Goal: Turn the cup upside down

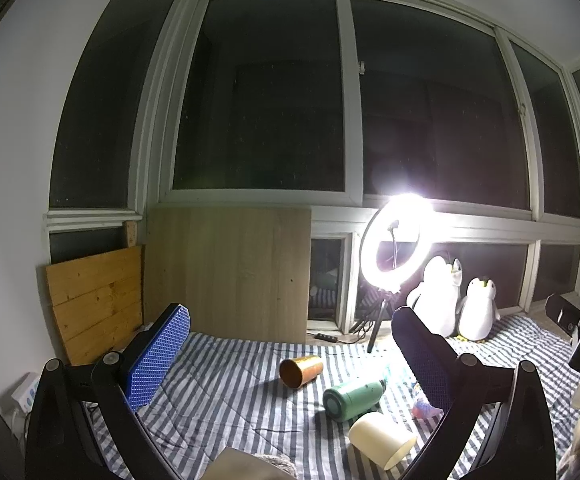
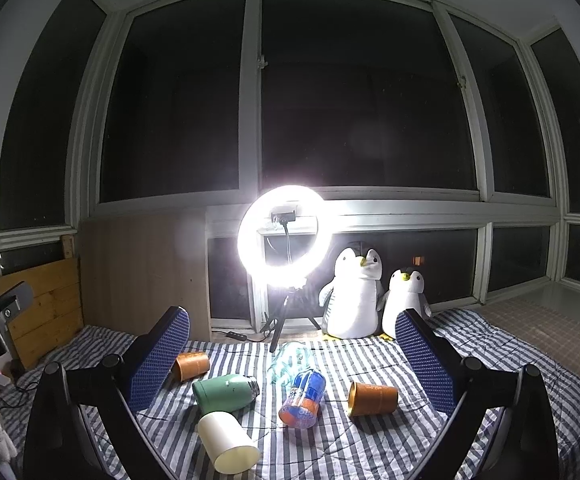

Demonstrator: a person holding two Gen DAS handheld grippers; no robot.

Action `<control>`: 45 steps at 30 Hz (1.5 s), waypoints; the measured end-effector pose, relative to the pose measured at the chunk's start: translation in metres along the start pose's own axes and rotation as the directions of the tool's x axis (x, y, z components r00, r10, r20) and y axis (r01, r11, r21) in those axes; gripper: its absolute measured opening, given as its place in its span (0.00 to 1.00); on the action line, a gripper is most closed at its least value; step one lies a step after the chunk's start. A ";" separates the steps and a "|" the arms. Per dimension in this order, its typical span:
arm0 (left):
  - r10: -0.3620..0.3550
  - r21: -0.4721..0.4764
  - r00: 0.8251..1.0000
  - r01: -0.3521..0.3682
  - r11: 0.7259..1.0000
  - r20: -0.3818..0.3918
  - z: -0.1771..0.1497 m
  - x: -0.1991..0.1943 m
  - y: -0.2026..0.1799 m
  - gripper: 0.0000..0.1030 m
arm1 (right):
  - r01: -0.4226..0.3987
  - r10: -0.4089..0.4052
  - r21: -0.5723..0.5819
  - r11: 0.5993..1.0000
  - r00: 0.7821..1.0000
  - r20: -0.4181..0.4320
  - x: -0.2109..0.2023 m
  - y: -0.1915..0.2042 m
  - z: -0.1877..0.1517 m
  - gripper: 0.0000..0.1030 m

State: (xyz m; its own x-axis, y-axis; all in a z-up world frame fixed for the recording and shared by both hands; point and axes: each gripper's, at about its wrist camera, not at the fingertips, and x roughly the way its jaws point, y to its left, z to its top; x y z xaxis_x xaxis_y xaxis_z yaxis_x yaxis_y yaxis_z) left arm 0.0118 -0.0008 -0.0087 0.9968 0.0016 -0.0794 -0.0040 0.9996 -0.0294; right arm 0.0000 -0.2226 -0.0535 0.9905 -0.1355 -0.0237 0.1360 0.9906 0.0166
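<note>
Several cups lie on their sides on the striped cloth (image 2: 330,452). A cream cup (image 2: 227,442) lies nearest, mouth toward me; it also shows in the left wrist view (image 1: 382,438). An orange cup (image 2: 372,399) lies at the right. Another orange cup (image 2: 191,365) lies at the left, also in the left wrist view (image 1: 301,371). My left gripper (image 1: 290,356) is open and empty, above the cloth. My right gripper (image 2: 292,354) is open and empty, held above the objects.
A green flask (image 2: 225,392) and a blue-orange can (image 2: 303,399) lie on their sides among the cups. A lit ring light (image 2: 283,232) on a tripod and two plush penguins (image 2: 356,294) stand at the back. Wooden boards (image 1: 225,272) lean at the left wall.
</note>
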 end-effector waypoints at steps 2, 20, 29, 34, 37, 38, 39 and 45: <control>-0.001 0.002 1.000 0.001 1.000 -0.002 0.000 0.000 0.000 1.00 | 0.000 0.000 0.001 1.000 1.000 -0.002 0.001 0.000 0.000 0.99; 0.002 0.007 1.000 -0.002 1.000 -0.024 -0.002 0.008 -0.002 1.00 | 0.008 -0.008 0.002 1.000 1.000 -0.014 0.008 -0.002 -0.002 0.99; 0.006 0.008 0.997 -0.006 1.000 -0.075 -0.010 0.031 -0.002 1.00 | 0.011 -0.011 0.000 1.000 0.999 -0.049 0.023 -0.004 -0.007 0.99; 0.007 0.016 0.995 -0.006 1.000 -0.095 -0.013 0.044 -0.005 1.00 | 0.020 -0.020 0.000 1.000 0.998 -0.066 0.030 -0.005 -0.010 0.99; 0.002 0.024 0.993 0.001 1.000 -0.115 -0.015 0.056 -0.007 1.00 | 0.028 -0.027 0.001 1.000 0.996 -0.082 0.035 -0.007 -0.014 0.99; 0.000 0.026 0.993 0.003 1.000 -0.120 -0.016 0.060 -0.007 1.00 | 0.030 -0.029 0.002 1.000 0.996 -0.084 0.035 -0.007 -0.015 0.99; -0.002 0.027 0.992 0.005 1.000 -0.125 -0.017 0.064 -0.008 1.00 | 0.033 -0.032 0.003 0.999 0.996 -0.088 0.036 -0.008 -0.016 0.99; -0.014 0.046 0.987 0.022 0.999 -0.162 -0.025 0.092 -0.014 1.00 | 0.046 -0.046 0.001 0.999 0.991 -0.124 0.050 -0.012 -0.024 0.99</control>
State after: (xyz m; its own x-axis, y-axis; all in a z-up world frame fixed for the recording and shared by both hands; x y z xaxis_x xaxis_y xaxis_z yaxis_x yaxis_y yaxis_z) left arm 0.1014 -0.0154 -0.0405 0.9709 -0.0171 -0.2389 0.0214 0.9997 0.0151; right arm 0.0470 -0.2409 -0.0784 0.9730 -0.1770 -0.1482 0.1815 0.9832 0.0170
